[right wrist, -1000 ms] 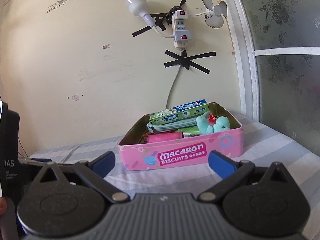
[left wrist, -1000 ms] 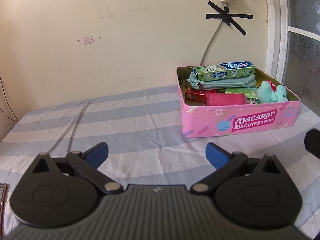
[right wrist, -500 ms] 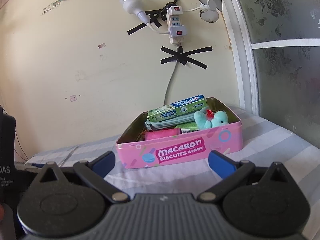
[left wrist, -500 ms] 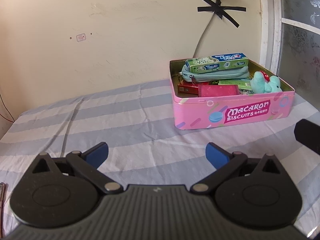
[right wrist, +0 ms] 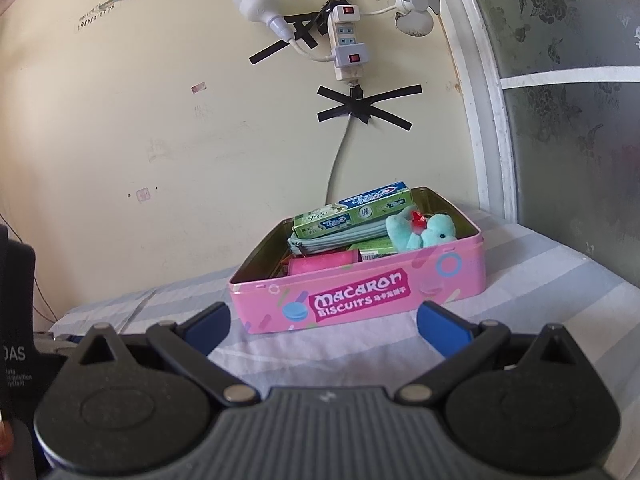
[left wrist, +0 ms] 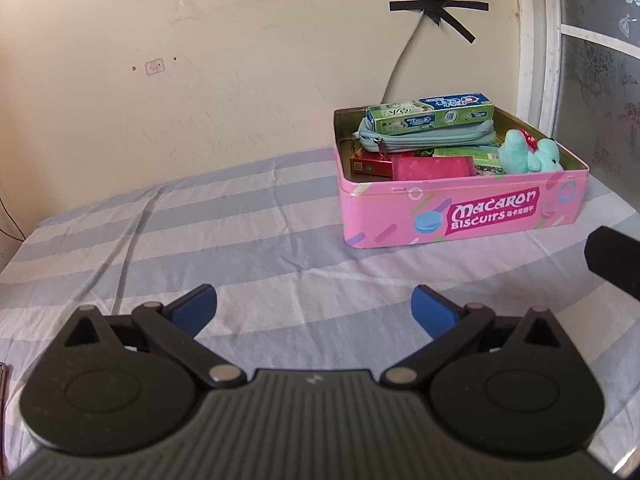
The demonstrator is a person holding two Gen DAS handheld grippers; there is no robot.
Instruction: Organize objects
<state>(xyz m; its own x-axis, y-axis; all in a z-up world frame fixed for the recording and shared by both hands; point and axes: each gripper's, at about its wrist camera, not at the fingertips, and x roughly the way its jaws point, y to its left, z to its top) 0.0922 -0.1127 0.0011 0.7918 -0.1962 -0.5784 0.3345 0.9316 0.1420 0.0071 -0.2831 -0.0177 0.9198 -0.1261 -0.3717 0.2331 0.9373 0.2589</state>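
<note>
A pink Macaron Biscuits tin [left wrist: 460, 216] [right wrist: 360, 300] stands open on the striped bed sheet near the wall. Inside lie a green toothpaste box [left wrist: 430, 116] [right wrist: 354, 210], a teal zip pouch [left wrist: 424, 140] [right wrist: 336, 236], a teal plush toy [left wrist: 528, 156] [right wrist: 424, 232], a pink item [left wrist: 432, 168] [right wrist: 324, 266] and a red box [left wrist: 370, 166]. My left gripper [left wrist: 314, 308] is open and empty, low over the sheet, left of and short of the tin. My right gripper [right wrist: 324, 326] is open and empty just in front of the tin.
A beige wall rises behind the tin with a taped power strip [right wrist: 346, 46], a bulb [right wrist: 260, 6] and a small fan [right wrist: 414, 8]. A frosted window [right wrist: 560, 120] runs along the right. A black part of the right gripper [left wrist: 614, 256] shows at the left wrist view's right edge.
Both grippers have drawn back a little from the tin and tilted; the tin sits slightly farther and more to the left in the right wrist view. Both stay open.
</note>
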